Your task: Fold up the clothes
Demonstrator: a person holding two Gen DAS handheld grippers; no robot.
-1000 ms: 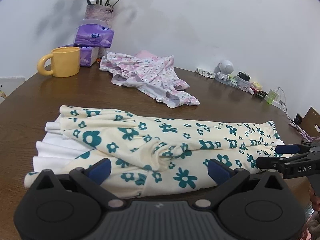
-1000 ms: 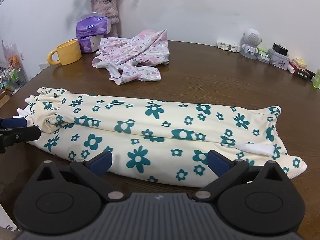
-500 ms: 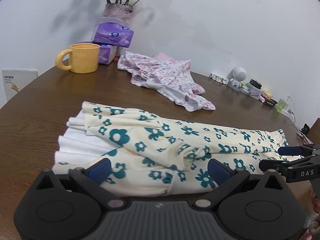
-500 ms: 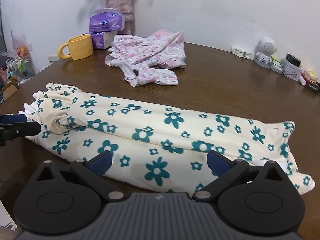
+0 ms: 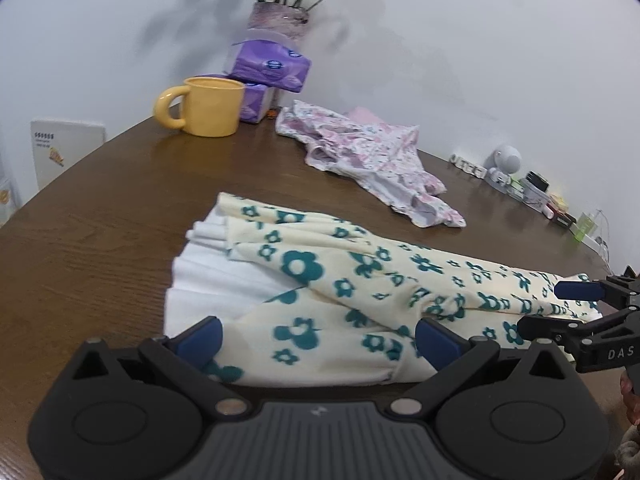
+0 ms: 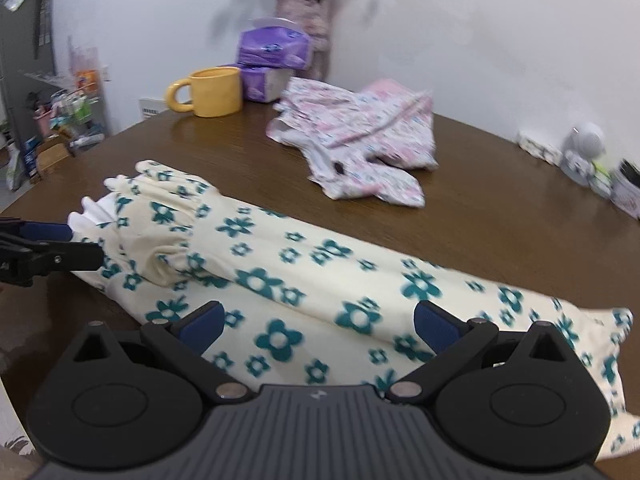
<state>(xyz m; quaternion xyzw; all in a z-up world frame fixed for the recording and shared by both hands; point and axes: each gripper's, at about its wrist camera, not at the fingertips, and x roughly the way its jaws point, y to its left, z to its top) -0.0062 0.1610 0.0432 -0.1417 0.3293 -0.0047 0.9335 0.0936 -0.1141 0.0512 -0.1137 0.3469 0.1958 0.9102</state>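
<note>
A cream garment with teal flowers (image 5: 340, 280) lies folded into a long strip on the brown table (image 5: 100, 240); its white lining shows at the left end. My left gripper (image 5: 318, 340) hovers open at the strip's near edge, with cloth under the gap and nothing pinched. My right gripper (image 5: 556, 308) reaches in from the right by the strip's far end. In the right wrist view the same garment (image 6: 320, 272) runs across the frame. There the right gripper (image 6: 318, 324) is open over its near edge and the left gripper (image 6: 80, 244) sits by the ruffled left end.
A crumpled pink floral garment (image 5: 372, 160) lies behind the strip. A yellow mug (image 5: 212, 106), purple tissue packs (image 5: 268, 68) and a flower vase (image 5: 278, 20) stand at the back left. Small items and a white robot figure (image 5: 506, 160) line the back right edge.
Both views have swung so the mug and the garments sit further right and closer. The right wrist view is blurred by motion. Both grippers have stayed open; the garment has not moved.
</note>
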